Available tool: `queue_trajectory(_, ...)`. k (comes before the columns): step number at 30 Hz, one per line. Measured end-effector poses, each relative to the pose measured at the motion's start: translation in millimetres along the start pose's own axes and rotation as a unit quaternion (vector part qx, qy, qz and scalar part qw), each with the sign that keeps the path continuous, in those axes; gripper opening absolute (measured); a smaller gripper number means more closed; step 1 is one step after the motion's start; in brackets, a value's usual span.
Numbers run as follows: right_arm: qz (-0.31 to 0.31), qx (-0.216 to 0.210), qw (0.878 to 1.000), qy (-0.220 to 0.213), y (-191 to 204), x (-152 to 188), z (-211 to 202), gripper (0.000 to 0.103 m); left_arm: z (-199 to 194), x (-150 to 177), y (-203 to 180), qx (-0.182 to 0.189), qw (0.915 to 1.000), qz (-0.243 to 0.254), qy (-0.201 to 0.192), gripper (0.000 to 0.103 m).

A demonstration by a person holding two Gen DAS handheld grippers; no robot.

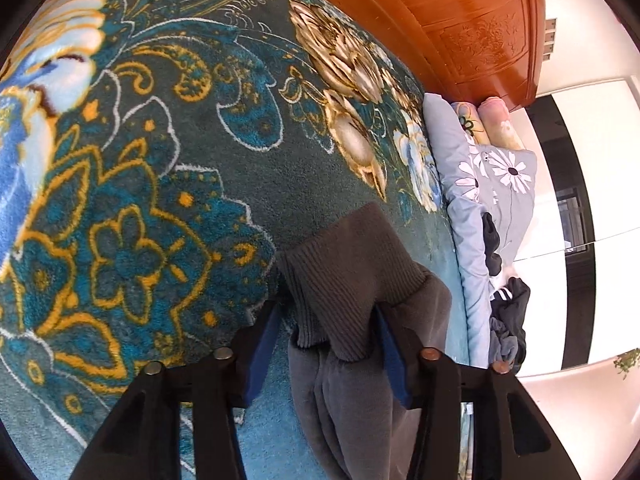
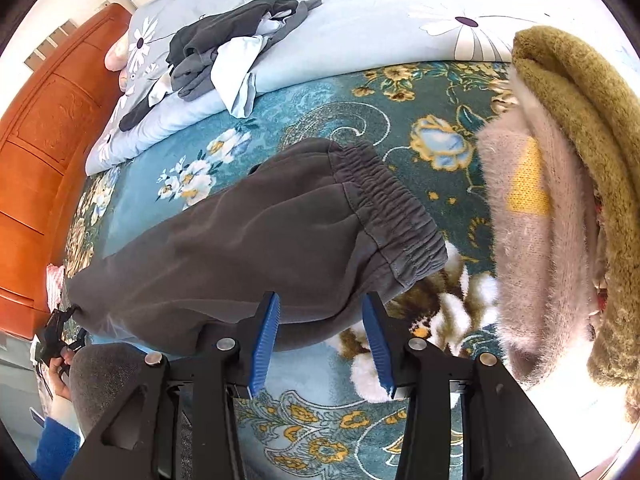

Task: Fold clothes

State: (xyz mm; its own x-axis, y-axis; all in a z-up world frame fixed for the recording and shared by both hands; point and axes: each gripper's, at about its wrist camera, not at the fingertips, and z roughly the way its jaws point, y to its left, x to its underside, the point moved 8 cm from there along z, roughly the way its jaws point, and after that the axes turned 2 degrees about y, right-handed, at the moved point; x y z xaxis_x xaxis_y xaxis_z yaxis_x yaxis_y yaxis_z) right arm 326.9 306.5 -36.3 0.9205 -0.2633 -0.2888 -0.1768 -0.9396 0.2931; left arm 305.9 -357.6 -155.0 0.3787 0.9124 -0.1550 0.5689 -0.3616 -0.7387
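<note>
Dark grey sweatpants [image 2: 256, 240] lie folded lengthwise on the teal floral blanket [image 2: 340, 440], elastic waistband [image 2: 396, 216] to the right. In the left wrist view their ribbed ankle cuffs [image 1: 344, 272] lie between the blue pads of my left gripper [image 1: 326, 316], which is open with its jaws astride the cuffs. My right gripper [image 2: 320, 312] is open too, its blue pads spread at the near edge of the pants' seat, with fabric between them.
Folded fuzzy garments, olive [image 2: 580, 152] and pink-grey [image 2: 532, 240], stack at the right. Unfolded dark and white clothes [image 2: 224, 48] lie on a light blue floral quilt [image 2: 380, 20]. An orange wooden headboard [image 1: 460, 20] and pillows [image 1: 496, 120] stand at the bed's end.
</note>
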Motion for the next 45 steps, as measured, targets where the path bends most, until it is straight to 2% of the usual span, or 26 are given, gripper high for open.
queue_trajectory(3, -0.005, -0.002, 1.000, 0.003, 9.6, -1.6, 3.5, 0.044, -3.9, 0.3, -5.1, -0.008, 0.9999, 0.009, -0.007, 0.022)
queue_trajectory(5, -0.008, -0.010, 1.000, 0.004, 15.5, -2.1, 5.1, 0.044, -11.8, 0.5, -14.0, -0.019, 0.9993, 0.027, -0.015, 0.020)
queue_trajectory(8, -0.017, -0.019, 1.000, 0.000, 20.8, -2.1, 4.7, 0.044, -31.4, 4.0, -50.4, -0.032, 0.9938, 0.101, -0.034, 0.019)
queue_trajectory(11, -0.011, -0.033, 0.999, -0.006, 19.0, -1.6, 3.8, 0.044, -53.0, 22.2, -107.6, -0.024, 0.9790, 0.196, -0.051, 0.018)
queue_trajectory(13, -0.007, -0.043, 0.999, -0.010, 17.6, -1.3, 3.2, 0.044, -66.2, 41.9, -149.5, -0.005, 0.9643, 0.259, -0.057, 0.018)
queue_trajectory(15, -0.003, -0.053, 0.998, -0.013, 15.7, -0.7, 2.6, 0.044, -77.9, 63.5, -191.4, 0.013, 0.9451, 0.321, -0.061, 0.018)
queue_trajectory(18, 0.004, -0.069, 0.998, -0.016, 11.7, 1.0, 2.0, 0.044, -71.2, 116.5, -247.2, 0.031, 0.9137, 0.404, -0.034, 0.018)
queue_trajectory(21, 0.012, -0.083, 0.996, -0.018, 7.4, 3.0, 2.1, 0.044, -48.4, 172.5, -282.2, 0.042, 0.8895, 0.455, 0.005, 0.018)
queue_trajectory(23, 0.015, -0.090, 0.996, -0.019, 4.9, 5.0, 2.1, 0.044, -24.7, 207.9, -291.2, 0.026, 0.8723, 0.487, 0.035, 0.018)
queue_trajectory(26, 0.016, -0.096, 0.995, -0.022, 0.9, 9.0, 2.2, 0.044, 9.4, 257.1, -291.2, 0.011, 0.8534, 0.512, 0.095, 0.018)
queue_trajectory(30, 0.025, -0.103, 0.994, -0.018, -7.4, 14.0, 5.4, 0.044, 46.0, 309.6, -272.3, -0.017, 0.8242, 0.535, 0.185, 0.018)
queue_trajectory(31, 0.027, -0.104, 0.994, -0.016, -8.8, 15.0, 6.6, 0.044, 50.9, 319.1, -266.4, -0.026, 0.8203, 0.535, 0.200, 0.018)
queue_trajectory(33, 0.027, -0.108, 0.994, -0.014, -8.0, 15.5, 9.3, 0.044, 58.3, 332.1, -254.2, -0.034, 0.8161, 0.529, 0.230, 0.021)
queue_trajectory(34, 0.026, -0.110, 0.994, -0.012, -7.5, 15.7, 10.6, 0.044, 62.5, 334.6, -249.7, -0.034, 0.8167, 0.520, 0.247, 0.023)
queue_trajectory(36, 0.019, -0.115, 0.993, -0.011, -2.1, 14.6, 12.7, 0.044, 64.3, 339.3, -241.7, -0.029, 0.8209, 0.498, 0.277, 0.028)
queue_trajectory(39, 0.006, -0.130, 0.991, -0.011, 13.6, 10.4, 15.3, 0.044, 57.3, 340.4, -247.5, 0.009, 0.8291, 0.466, 0.309, 0.046)
queue_trajectory(42, -0.013, -0.156, 0.988, -0.008, 39.7, 2.4, 18.3, 0.044, 43.6, 326.2, -261.6, 0.035, 0.8459, 0.449, 0.286, 0.050)
queue_trajectory(45, -0.036, -0.187, 0.982, -0.005, 71.4, -5.8, 21.1, 0.044, 29.1, 292.4, -257.8, 0.007, 0.8681, 0.443, 0.223, 0.053)
